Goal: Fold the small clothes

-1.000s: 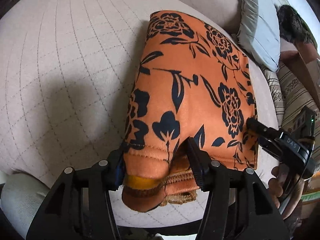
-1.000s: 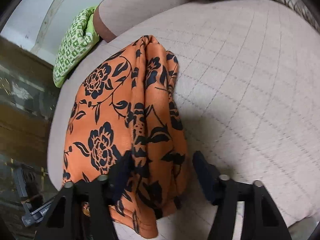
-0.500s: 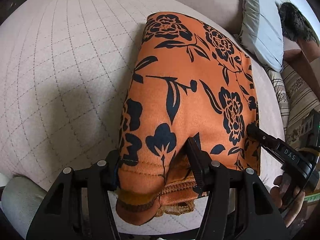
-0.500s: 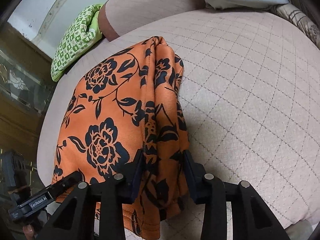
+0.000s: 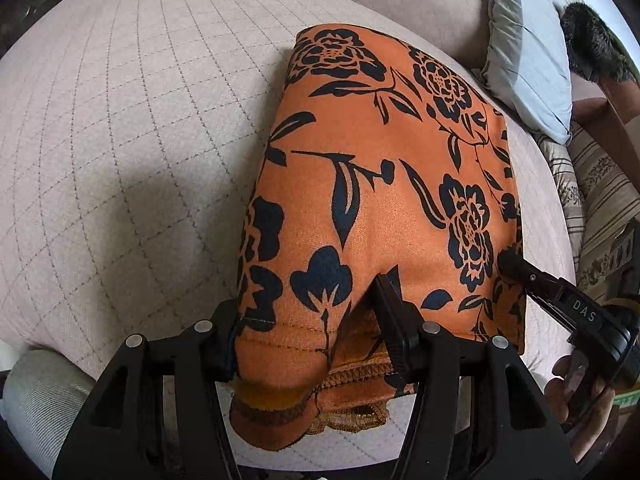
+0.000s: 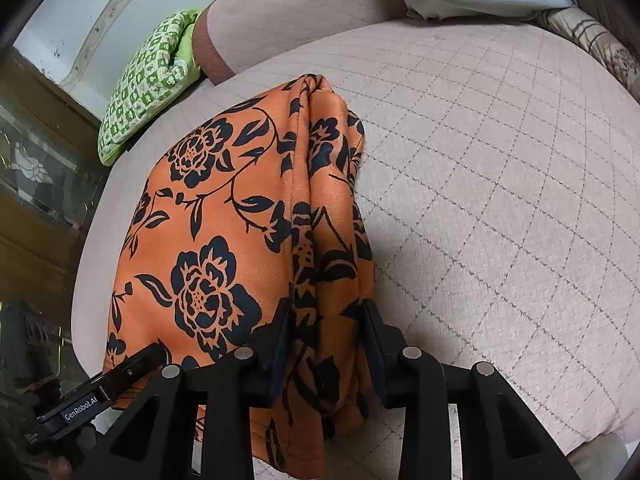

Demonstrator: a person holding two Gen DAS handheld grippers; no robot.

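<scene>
Fingers (image 5: 390, 320) of both grippers are clamped on the near hem of the soft, limp orange garment (image 5: 384, 184), where bunched layers are best held.

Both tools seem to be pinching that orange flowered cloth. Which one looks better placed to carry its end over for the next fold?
Probably the left tool: it clamps the hemmed end of the orange cloth, with open cushion beside it. The right tool pinches a bunched fold.

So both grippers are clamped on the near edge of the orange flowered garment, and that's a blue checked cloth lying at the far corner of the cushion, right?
Not quite: the checked cloth is green, as the right wrist view shows. The rest holds: the left gripper and right gripper are both clamped on the near edge of the orange flowered garment on the cushion.
</scene>
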